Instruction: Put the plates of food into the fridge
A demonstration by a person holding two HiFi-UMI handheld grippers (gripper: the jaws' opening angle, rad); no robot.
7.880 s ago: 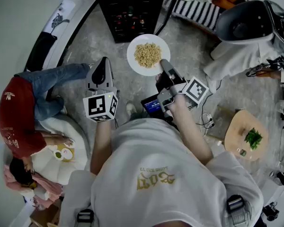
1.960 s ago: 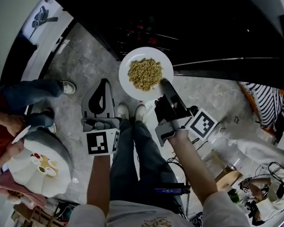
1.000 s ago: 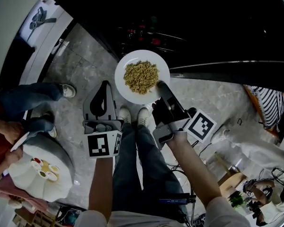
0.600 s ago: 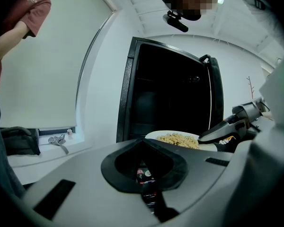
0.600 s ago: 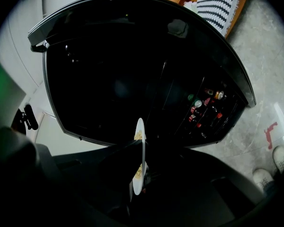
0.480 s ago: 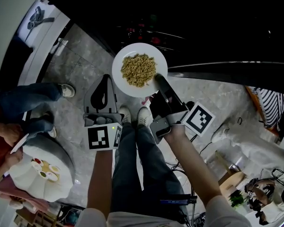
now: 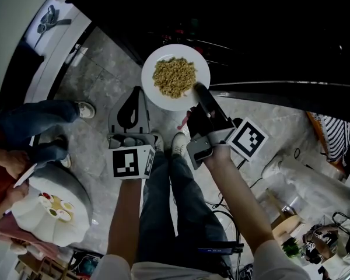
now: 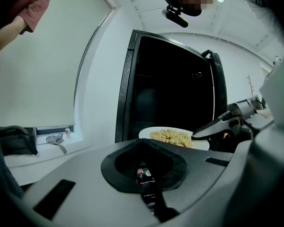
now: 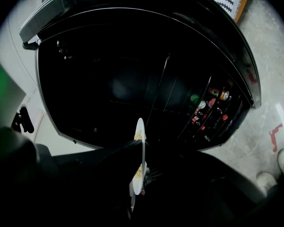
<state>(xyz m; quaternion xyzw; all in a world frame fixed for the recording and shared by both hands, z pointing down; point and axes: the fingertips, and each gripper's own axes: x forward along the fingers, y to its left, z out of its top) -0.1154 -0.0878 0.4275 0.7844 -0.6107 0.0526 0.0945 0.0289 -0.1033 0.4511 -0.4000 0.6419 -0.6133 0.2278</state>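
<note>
One plate (image 7: pixel 175 77) of food: held level so nothing spills, rim clamped by right gripper (image 7: pixel 199 90), just before the dark fridge (image 7: pixel 262 34) (not yet inside). Left gripper (image 7: pixel 136 93): jaws together, empty, likely spare for the door.

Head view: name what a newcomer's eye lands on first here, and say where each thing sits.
The round white plate heaped with tan crumbly food stands out brightest at upper centre. The right gripper pinches it at the rim, in front of the black fridge. Just left of the plate and lower, the left gripper hangs shut and empty over the grey stone floor.
</note>
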